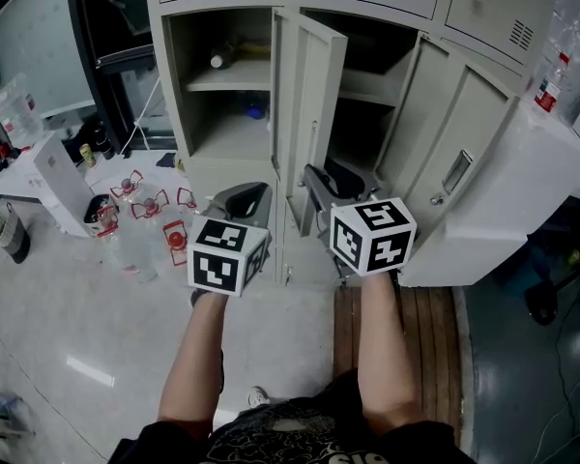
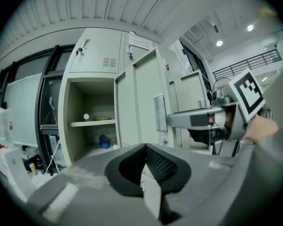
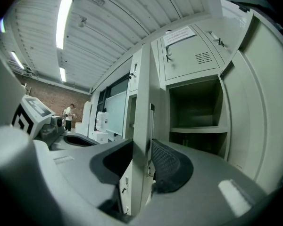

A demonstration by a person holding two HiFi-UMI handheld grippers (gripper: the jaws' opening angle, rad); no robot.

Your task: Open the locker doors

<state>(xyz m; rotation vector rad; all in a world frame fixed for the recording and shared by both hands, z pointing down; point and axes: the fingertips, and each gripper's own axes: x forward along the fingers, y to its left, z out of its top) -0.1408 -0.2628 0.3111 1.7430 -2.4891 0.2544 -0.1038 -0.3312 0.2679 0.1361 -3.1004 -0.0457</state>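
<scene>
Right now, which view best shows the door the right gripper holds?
Right gripper view: the door edge sits clamped between the jaws. Head view shows it ajar from above; left gripper view shows only its face.

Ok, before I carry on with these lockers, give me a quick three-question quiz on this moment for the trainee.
1. True or false: the right tongs clamp the edge of the middle door.
2. What do the left tongs hold? A) a bottle B) a door handle C) nothing
3. Fill in: in the left compartment, the white-capped bottle sits on the ____.
Key: 1 true; 2 C; 3 shelf.
</scene>
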